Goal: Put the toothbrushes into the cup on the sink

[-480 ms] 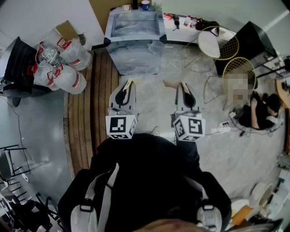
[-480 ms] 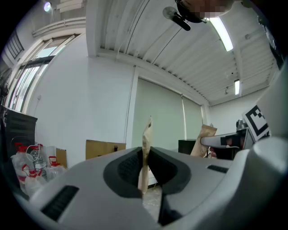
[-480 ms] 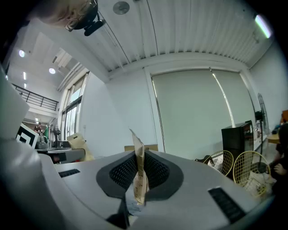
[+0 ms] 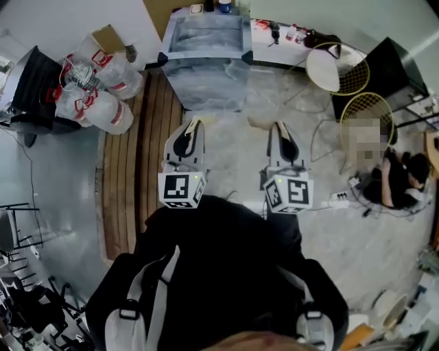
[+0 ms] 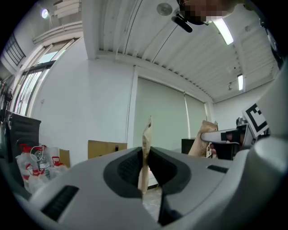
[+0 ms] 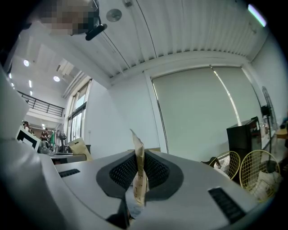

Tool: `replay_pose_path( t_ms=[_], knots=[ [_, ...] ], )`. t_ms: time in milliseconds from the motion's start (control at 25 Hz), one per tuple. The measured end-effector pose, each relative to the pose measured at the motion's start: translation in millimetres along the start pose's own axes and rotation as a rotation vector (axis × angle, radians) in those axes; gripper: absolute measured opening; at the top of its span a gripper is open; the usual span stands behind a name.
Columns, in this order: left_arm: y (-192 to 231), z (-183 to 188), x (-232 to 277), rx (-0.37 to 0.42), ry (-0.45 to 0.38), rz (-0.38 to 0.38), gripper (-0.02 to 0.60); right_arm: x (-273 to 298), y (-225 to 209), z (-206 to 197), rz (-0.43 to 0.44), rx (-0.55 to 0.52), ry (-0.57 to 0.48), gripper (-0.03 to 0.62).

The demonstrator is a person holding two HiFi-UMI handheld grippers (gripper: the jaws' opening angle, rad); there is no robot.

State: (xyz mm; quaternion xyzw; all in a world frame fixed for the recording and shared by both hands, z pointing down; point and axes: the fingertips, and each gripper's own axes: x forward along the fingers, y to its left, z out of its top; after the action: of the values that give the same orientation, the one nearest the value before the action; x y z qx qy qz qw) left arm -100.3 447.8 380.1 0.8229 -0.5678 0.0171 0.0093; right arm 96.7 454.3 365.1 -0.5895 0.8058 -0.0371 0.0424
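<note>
Head view: the left tongs [image 4: 195, 125] and right tongs [image 4: 278, 127] point toward the steel sink [image 4: 206, 82], well apart from it. Only a tan sliver shows at each tip. The blue cup [image 4: 221, 6] behind the sink is cut off by the frame edge. Water bottles [image 4: 96, 89] lie to the left and wire chairs [image 4: 350, 75] stand to the right.

Left gripper view: the left tongs are clamped on a thin, upright toothbrush packet [image 5: 146, 143], whose contents are hidden. Neither sink nor cup shows here.

Right gripper view: the right tongs pinch a second tan packet [image 6: 137, 166], its lower end blurred.
</note>
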Motion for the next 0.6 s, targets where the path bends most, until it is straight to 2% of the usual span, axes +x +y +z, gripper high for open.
replay_pose_path(
  t_ms=[200, 480, 600],
  knots=[
    [-24.8, 3.6, 8.6, -0.011, -0.008, 0.035, 0.035, -5.1, -21.4, 3.2, 0.044, -0.010, -0.009, 0.032],
    [-39.1, -5.4, 28.4, 0.017, 0.017, 0.028, 0.037, 6.8, -43.5, 0.5, 0.053, 0.002, 0.000, 0.032],
    [-40.8, -9.6, 42.7, -0.001, 0.019, 0.025, 0.035, 17.1, -47.1, 2.0, 0.066, -0.006, -0.006, 0.032]
  ],
)
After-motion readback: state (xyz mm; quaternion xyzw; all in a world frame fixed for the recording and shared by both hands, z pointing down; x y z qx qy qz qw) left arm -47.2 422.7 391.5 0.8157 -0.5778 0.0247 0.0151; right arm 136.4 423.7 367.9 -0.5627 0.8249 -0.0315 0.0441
